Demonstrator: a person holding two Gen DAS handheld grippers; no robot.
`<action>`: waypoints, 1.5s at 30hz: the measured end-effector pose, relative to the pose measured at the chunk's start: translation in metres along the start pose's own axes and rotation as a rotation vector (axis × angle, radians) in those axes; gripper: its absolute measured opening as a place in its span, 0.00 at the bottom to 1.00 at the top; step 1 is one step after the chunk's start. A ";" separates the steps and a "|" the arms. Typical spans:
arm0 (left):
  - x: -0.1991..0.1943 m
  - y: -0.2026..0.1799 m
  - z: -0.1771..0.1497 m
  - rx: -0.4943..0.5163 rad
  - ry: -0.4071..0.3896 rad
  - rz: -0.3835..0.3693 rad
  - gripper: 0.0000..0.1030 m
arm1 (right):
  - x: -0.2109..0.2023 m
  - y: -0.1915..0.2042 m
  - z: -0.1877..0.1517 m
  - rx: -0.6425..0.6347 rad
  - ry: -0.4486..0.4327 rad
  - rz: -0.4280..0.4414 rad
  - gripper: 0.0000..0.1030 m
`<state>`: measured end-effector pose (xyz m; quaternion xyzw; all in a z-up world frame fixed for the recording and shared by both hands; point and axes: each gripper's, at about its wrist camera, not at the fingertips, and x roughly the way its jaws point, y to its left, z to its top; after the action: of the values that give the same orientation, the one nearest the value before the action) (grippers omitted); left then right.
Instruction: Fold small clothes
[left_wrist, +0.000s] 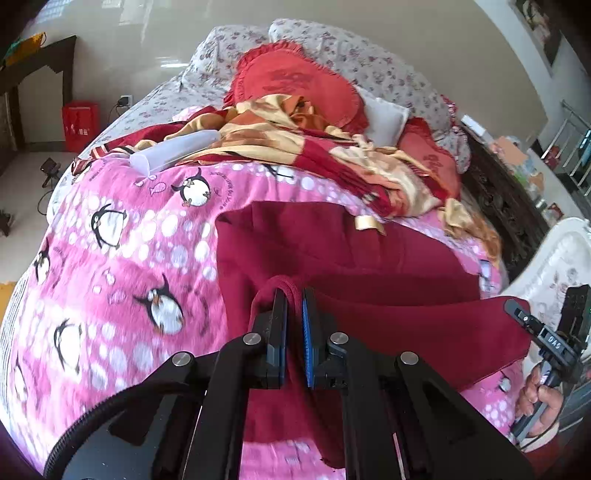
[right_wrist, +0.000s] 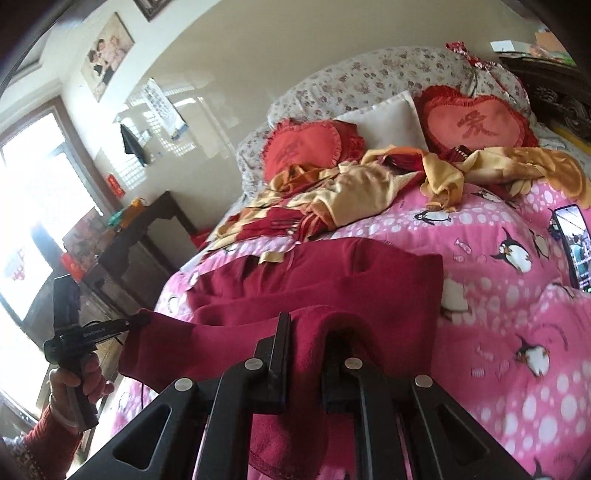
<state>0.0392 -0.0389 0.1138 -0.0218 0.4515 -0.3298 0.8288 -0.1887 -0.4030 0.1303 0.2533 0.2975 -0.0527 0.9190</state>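
Observation:
A dark red garment (left_wrist: 332, 254) lies on the pink penguin blanket (left_wrist: 122, 258) of a bed, its near edge lifted off the blanket. My left gripper (left_wrist: 294, 295) is shut on a hemmed corner of that edge. My right gripper (right_wrist: 308, 325) is shut on the other corner, and the cloth drapes over its right finger. The garment (right_wrist: 332, 273) stretches taut between the two grippers. The right gripper also shows at the right edge of the left wrist view (left_wrist: 517, 308), and the left gripper shows at the left of the right wrist view (right_wrist: 138, 319), each pinching cloth.
A crumpled gold and red blanket (left_wrist: 332, 147) and red heart cushions (right_wrist: 472, 122) lie at the head of the bed. A translucent tube (left_wrist: 173, 151) rests on the blanket. A phone (right_wrist: 572, 243) lies on the bed at the right. A dark table (right_wrist: 140, 229) stands beside the bed.

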 end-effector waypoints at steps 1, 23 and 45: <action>0.007 0.002 0.003 -0.007 0.004 0.013 0.06 | 0.008 -0.004 0.004 0.011 0.008 -0.008 0.10; -0.016 0.026 -0.033 0.042 0.106 -0.012 0.57 | -0.018 -0.033 -0.005 0.020 0.052 -0.051 0.54; 0.034 0.026 0.037 -0.166 0.007 -0.019 0.57 | 0.079 -0.012 0.049 0.098 -0.073 -0.010 0.43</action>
<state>0.0940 -0.0471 0.1024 -0.0935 0.4799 -0.2992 0.8194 -0.1017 -0.4336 0.1138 0.2946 0.2621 -0.0809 0.9154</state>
